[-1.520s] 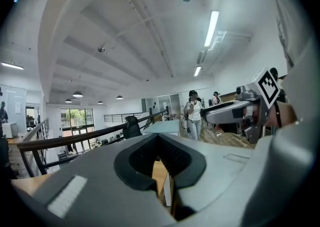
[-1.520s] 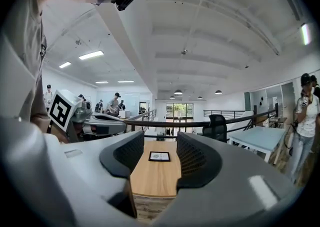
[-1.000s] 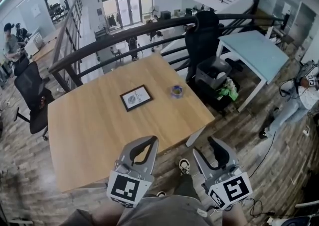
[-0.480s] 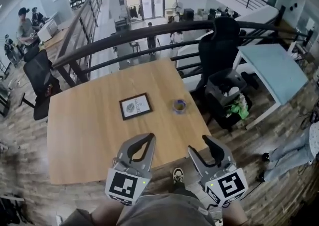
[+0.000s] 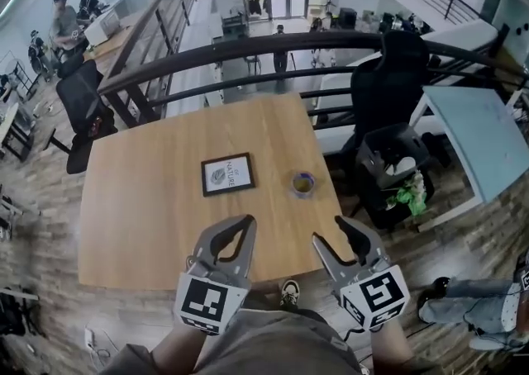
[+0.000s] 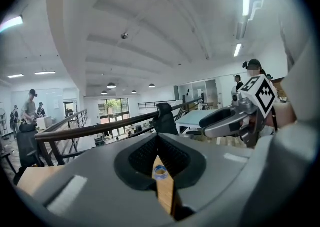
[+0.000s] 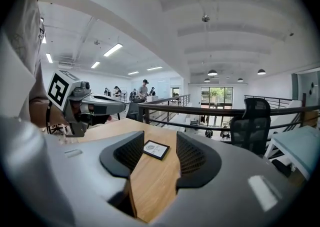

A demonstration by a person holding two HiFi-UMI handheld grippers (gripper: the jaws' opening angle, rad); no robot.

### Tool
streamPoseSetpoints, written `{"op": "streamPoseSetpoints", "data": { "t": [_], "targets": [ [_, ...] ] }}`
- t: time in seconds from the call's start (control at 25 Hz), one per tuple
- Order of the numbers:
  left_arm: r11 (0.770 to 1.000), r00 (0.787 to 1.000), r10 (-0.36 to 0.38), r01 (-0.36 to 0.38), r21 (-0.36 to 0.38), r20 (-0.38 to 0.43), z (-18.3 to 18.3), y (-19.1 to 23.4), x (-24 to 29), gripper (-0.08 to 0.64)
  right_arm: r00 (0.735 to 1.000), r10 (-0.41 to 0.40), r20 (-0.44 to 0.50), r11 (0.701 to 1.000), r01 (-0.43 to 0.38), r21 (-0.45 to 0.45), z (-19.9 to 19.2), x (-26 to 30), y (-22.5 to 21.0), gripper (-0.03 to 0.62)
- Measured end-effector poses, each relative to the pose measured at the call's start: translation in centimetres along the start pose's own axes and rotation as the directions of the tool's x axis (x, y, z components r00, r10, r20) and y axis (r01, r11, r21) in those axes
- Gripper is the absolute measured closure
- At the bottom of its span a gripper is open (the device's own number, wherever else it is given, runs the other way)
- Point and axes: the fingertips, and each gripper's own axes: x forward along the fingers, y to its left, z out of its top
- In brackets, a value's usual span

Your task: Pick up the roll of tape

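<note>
The roll of tape (image 5: 302,184) lies flat on the wooden table (image 5: 140,200), well ahead of both pairs of jaws and just to the right of a framed card (image 5: 228,173). Both grippers hang back over the near edge, so the reach looks not yet begun. The left gripper (image 5: 246,221) has its jaws together on nothing, the roll showing far off through their slit. The right gripper (image 5: 329,230), nearer the roll's side, has its jaws parted and empty, probably ready to grasp.

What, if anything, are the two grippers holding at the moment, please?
Nothing. The left gripper is shut on air, the right gripper is open and empty, and the roll of tape lies untouched on the table.
</note>
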Motion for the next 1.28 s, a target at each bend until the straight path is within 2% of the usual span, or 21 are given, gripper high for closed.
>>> {"op": "streamPoseSetpoints", "data": {
  "t": [0.16, 0.24, 0.36, 0.56, 0.76, 0.88, 1.08, 1.28],
  "targets": [
    [1.0, 1.0, 0.012, -0.011, 0.012, -0.024, -0.9, 0.1, 0.9, 0.558, 0.999, 0.022, -0.03, 1.0, -0.021, 0.011, -1.3, 1.2, -1.1, 0.403],
    [0.999, 1.0, 0.007, -0.006, 0.039, -0.023, -1.2, 0.5, 1.6, 0.558, 0.998, 0.03, -0.062, 1.0, -0.031, -0.004, -2.0, 2.1, -1.6, 0.403],
    [0.999, 1.0, 0.001, 0.001, 0.041, -0.03, -1.6, 1.3, 2.7, 0.558, 0.993, 0.049, -0.109, 0.999, -0.049, 0.006, -3.1, 3.5, -2.2, 0.403],
    [0.994, 1.0, -0.012, 0.011, -0.105, -0.016, -2.2, 2.8, 4.5, 0.559, 0.987, 0.068, -0.143, 0.997, -0.062, 0.041, -4.6, 6.2, -3.7, 0.403],
    [0.995, 0.998, 0.005, -0.011, -0.096, -0.059, -3.9, 4.3, 6.7, 0.558, 0.971, 0.087, -0.222, 0.996, -0.083, 0.028, -7.0, 10.1, -5.1, 0.403],
    [0.995, 0.997, -0.003, -0.005, -0.102, -0.079, -5.3, 4.7, 8.1, 0.558, 0.961, 0.09, -0.26, 0.995, -0.079, 0.053, -8.7, 12.6, -6.2, 0.403],
    [0.994, 0.99, -0.02, 0.005, -0.108, -0.136, -8.4, 5.0, 10.3, 0.558, 0.929, 0.113, -0.352, 0.993, -0.092, 0.075, -12.3, 16.6, -7.5, 0.403],
    [0.992, 0.978, -0.041, 0.014, -0.129, -0.205, -12.2, 5.4, 12.3, 0.558, 0.877, 0.079, -0.473, 0.997, -0.082, 0.015, -17.0, 20.3, -8.7, 0.403]
  ]
}}
